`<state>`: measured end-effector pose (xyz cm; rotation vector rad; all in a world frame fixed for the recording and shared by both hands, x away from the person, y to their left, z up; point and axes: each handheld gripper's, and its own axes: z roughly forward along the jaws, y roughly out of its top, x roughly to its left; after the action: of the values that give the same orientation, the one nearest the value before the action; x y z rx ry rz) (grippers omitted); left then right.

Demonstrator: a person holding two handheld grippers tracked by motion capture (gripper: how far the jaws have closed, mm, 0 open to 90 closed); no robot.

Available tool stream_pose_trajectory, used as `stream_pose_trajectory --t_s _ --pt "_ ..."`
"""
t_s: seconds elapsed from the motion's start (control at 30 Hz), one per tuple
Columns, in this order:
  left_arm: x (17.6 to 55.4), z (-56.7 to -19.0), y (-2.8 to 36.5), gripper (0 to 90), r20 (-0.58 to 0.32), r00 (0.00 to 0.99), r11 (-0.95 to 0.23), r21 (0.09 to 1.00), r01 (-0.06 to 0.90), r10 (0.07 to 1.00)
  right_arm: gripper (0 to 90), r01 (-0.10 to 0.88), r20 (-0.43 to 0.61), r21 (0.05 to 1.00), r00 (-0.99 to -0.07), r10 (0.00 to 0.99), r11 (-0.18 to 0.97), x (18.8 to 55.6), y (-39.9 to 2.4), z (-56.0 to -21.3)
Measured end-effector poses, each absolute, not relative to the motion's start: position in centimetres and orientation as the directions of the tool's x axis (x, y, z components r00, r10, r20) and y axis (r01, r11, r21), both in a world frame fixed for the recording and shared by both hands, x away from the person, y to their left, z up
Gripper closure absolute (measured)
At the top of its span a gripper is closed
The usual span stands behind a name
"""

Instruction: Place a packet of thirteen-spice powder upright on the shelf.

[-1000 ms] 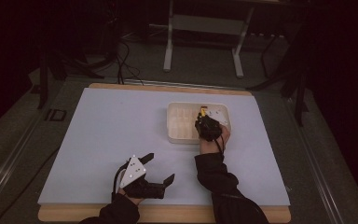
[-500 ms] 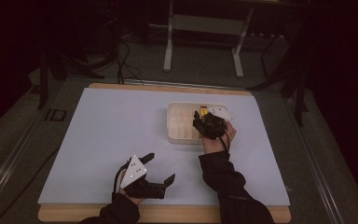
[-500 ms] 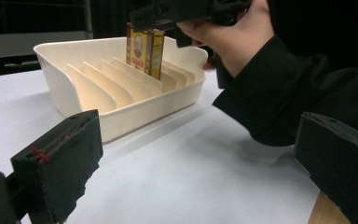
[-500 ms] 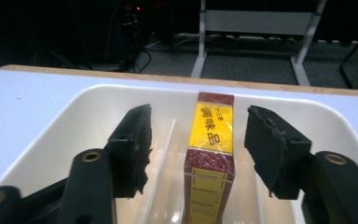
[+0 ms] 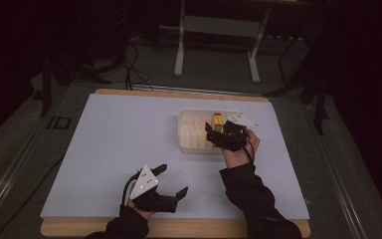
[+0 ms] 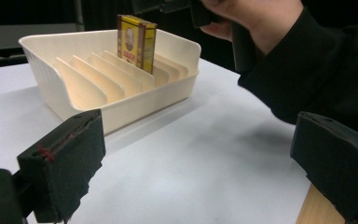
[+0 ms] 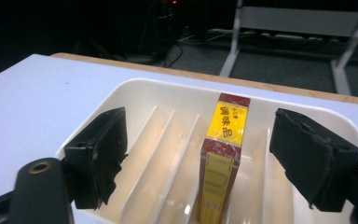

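We see right gripper [image 7: 200, 154] jaws just opened, clear of box [image 7: 223, 154] upright in tray [image 7: 135, 93], box bottom hidden; left gripper [image 5: 171, 181] open, empty, near tabletop front edge.

Slotted tray [image 5: 195, 135] and upright box [image 5: 218, 121] obstruct right; white mat [image 5: 119, 144] lies free.

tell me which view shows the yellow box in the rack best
The left gripper view: the yellow box stands upright in a slot of the cream rack, front face visible. The right gripper view shows its narrow edge and top close up; the high view shows a small yellow spot.
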<state>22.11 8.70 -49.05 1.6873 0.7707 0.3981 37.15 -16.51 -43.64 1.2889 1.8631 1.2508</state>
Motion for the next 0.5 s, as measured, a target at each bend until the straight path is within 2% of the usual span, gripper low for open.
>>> stream_pose_trajectory --t_s 0.1,0.13,0.33,0.5 --pt "22.1 -49.1 8.7 3.2 -0.14 0.726 -0.103 0.955 0.28 0.673 14.5 0.401 0.067 0.909 -0.409 0.91 0.113 36.8 -16.7 -43.4" --pt "22.2 -49.1 8.7 3.2 -0.135 0.727 -0.109 0.954 0.278 0.673 14.3 0.388 0.029 0.908 -0.435 0.9 0.158 36.5 -16.8 -43.2" --pt "22.1 -49.0 8.9 3.2 -0.144 0.724 -0.092 0.957 0.276 0.675 14.3 0.375 0.005 0.902 -0.505 0.863 0.214 35.2 -17.4 -43.0" --pt "22.1 -49.0 9.0 3.2 -0.15 0.724 -0.087 0.957 0.278 0.674 14.4 0.368 0.016 0.903 -0.542 0.84 0.22 34.5 -18.3 -43.0"
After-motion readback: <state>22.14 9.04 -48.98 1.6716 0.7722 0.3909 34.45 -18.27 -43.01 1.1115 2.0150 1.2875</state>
